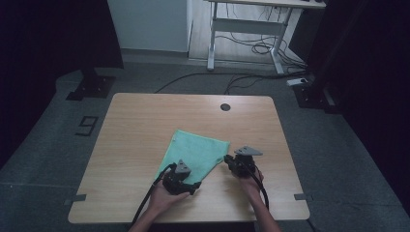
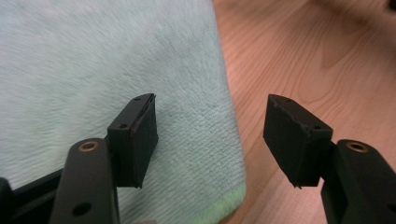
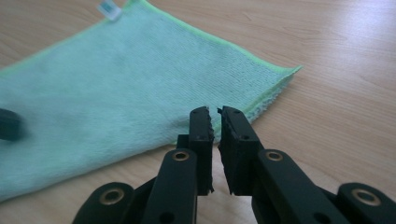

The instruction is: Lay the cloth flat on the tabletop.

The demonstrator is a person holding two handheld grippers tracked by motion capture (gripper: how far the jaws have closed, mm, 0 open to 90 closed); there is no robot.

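A mint-green cloth [image 1: 198, 152] lies flat on the wooden table [image 1: 145, 116], folded to a slanted shape. My left gripper [image 1: 183, 176] is at the cloth's near corner. In the left gripper view it [image 2: 210, 100] stands open and wide, one jaw over the cloth [image 2: 93, 70] and the other over bare wood, with the cloth's edge between them. My right gripper [image 1: 228, 159] sits just off the cloth's right corner. In the right gripper view its jaws [image 3: 215, 112] are a narrow slit apart with nothing between them, pointing at the cloth's [image 3: 116, 93] hemmed edge.
A white label [image 3: 108, 9] sits on the cloth's far corner. A round cable hole [image 1: 225, 107] is near the table's far edge. Beyond the table stand a white desk frame [image 1: 251, 29], loose floor cables [image 1: 251, 79] and dark stand bases [image 1: 92, 87].
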